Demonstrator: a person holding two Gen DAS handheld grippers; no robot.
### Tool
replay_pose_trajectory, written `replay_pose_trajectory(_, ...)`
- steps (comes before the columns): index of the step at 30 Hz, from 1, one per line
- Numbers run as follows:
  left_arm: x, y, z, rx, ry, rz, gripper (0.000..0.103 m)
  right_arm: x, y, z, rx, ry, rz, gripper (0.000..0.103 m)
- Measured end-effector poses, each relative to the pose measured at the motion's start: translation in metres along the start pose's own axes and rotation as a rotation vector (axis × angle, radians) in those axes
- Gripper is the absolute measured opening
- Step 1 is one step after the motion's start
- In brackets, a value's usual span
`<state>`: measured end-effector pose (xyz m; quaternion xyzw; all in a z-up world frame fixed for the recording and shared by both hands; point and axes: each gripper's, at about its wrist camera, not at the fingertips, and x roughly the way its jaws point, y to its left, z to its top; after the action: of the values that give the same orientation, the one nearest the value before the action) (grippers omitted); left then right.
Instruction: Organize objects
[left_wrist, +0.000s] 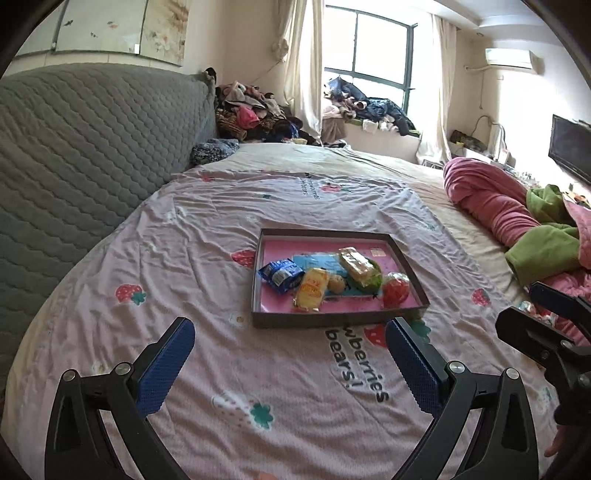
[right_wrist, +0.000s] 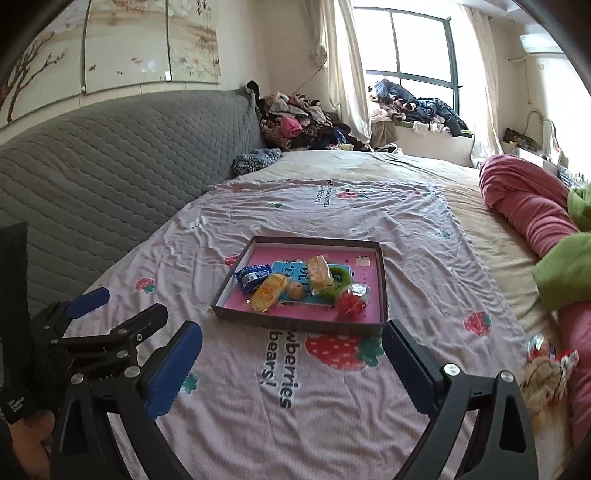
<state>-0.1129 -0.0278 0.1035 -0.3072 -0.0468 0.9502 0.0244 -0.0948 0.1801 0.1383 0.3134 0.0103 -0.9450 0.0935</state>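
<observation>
We hold both claws, left (left_wrist: 291, 363) and right (right_wrist: 291, 363), spread apart and empty; the tray (left_wrist: 338, 318) lies straight ahead on the bed (left_wrist: 229, 369), its near edge crosswise.

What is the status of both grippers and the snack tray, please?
Left gripper open, empty. Right gripper open, empty. Tray on the bedsheet, snacks inside. More wrappers loose by the pink blanket; path clear.
</observation>
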Motion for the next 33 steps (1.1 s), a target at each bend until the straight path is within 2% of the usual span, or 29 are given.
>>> replay_pose_trajectory(4, -0.013, 0.0, -0.007, 0.004, -0.009, 0.005, 0.103, -0.016, 0.004, -0.009, -0.007, -0.027, 0.007, 0.102)
replay_pose_trajectory(13, -0.04, 0.002, -0.01, 0.009, -0.037, 0.019, 0.103, -0.042, 0.007, -0.012, -0.032, -0.06, -0.03, 0.102)
replay_pose_trajectory(21, -0.058, 0.002, -0.017, 0.015, -0.052, 0.017, 0.103, -0.042, 0.002, -0.029, -0.03, -0.039, -0.065, 0.103)
replay_pose_trajectory(26, -0.063, 0.003, -0.024, 0.02, -0.059, 0.026, 0.103, -0.042, -0.004, -0.043, -0.041, -0.051, -0.119, 0.103)
replay_pose_trajectory(33, -0.062, 0.002, -0.036, 0.03, -0.044, 0.038, 0.103, -0.044, -0.016, -0.056, -0.017, -0.054, -0.146, 0.103)
